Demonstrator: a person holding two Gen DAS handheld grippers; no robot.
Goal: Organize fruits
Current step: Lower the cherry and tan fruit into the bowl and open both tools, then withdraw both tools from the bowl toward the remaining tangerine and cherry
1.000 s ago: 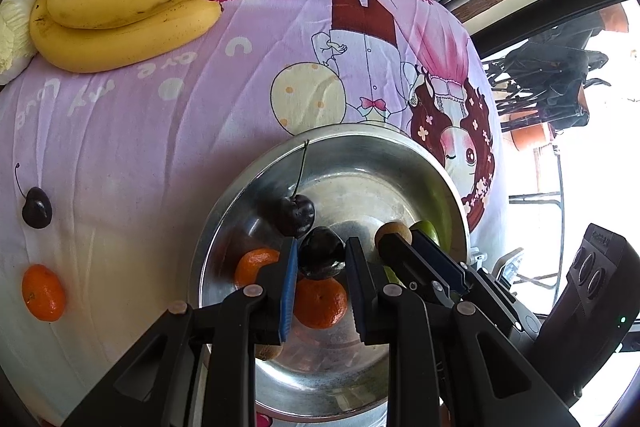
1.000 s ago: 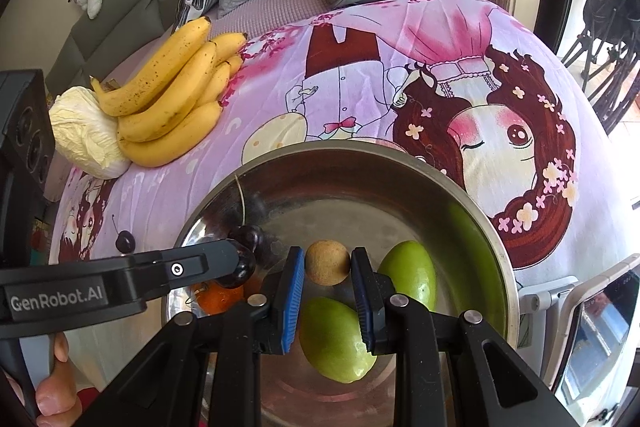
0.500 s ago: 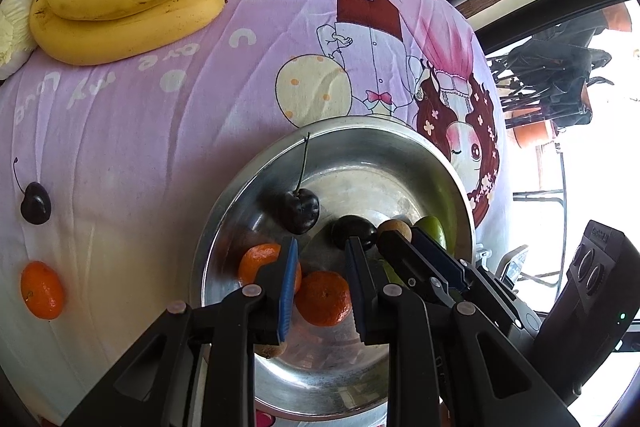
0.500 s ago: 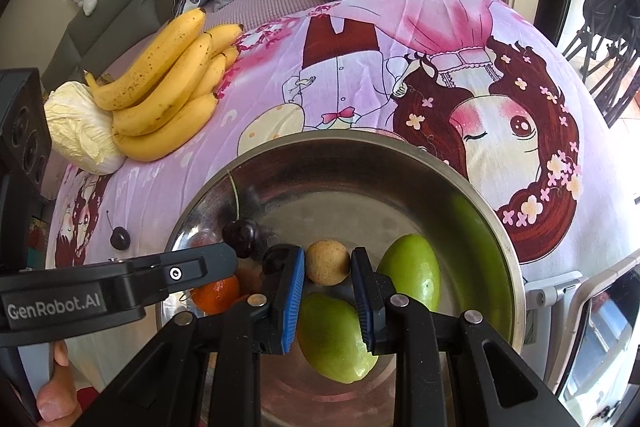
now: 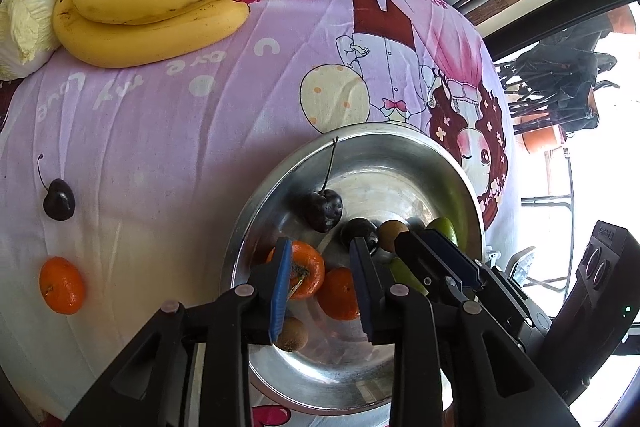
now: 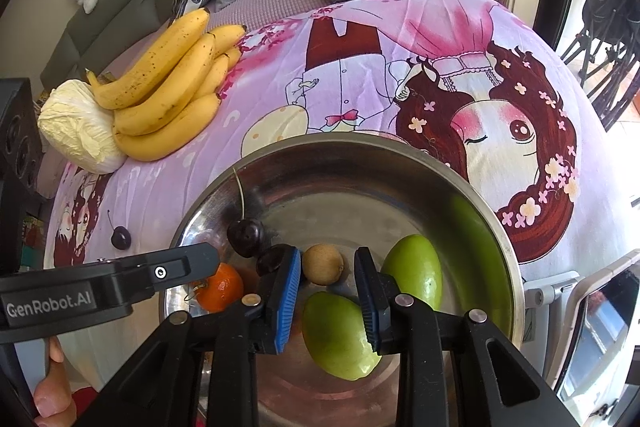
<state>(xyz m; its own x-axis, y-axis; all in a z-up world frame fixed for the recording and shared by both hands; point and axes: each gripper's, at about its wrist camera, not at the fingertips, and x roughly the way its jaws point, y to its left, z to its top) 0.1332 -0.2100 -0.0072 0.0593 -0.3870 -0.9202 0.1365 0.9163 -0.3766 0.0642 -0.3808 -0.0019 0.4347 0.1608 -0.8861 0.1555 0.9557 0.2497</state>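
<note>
Fruits fill the bowl (image 6: 492,223): two cherries, two tangerines; both jaws opening, empty.

Bananas (image 6: 168,95) lie beside the cabbage (image 6: 80,127), behind the bowl (image 6: 472,187) that holds two cherries (image 6: 246,237).

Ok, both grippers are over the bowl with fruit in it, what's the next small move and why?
Probably lift the left gripper out of the bowl: its jaws are opening with nothing gripped, and a cherry and a tangerine lie loose on the cloth.
</note>
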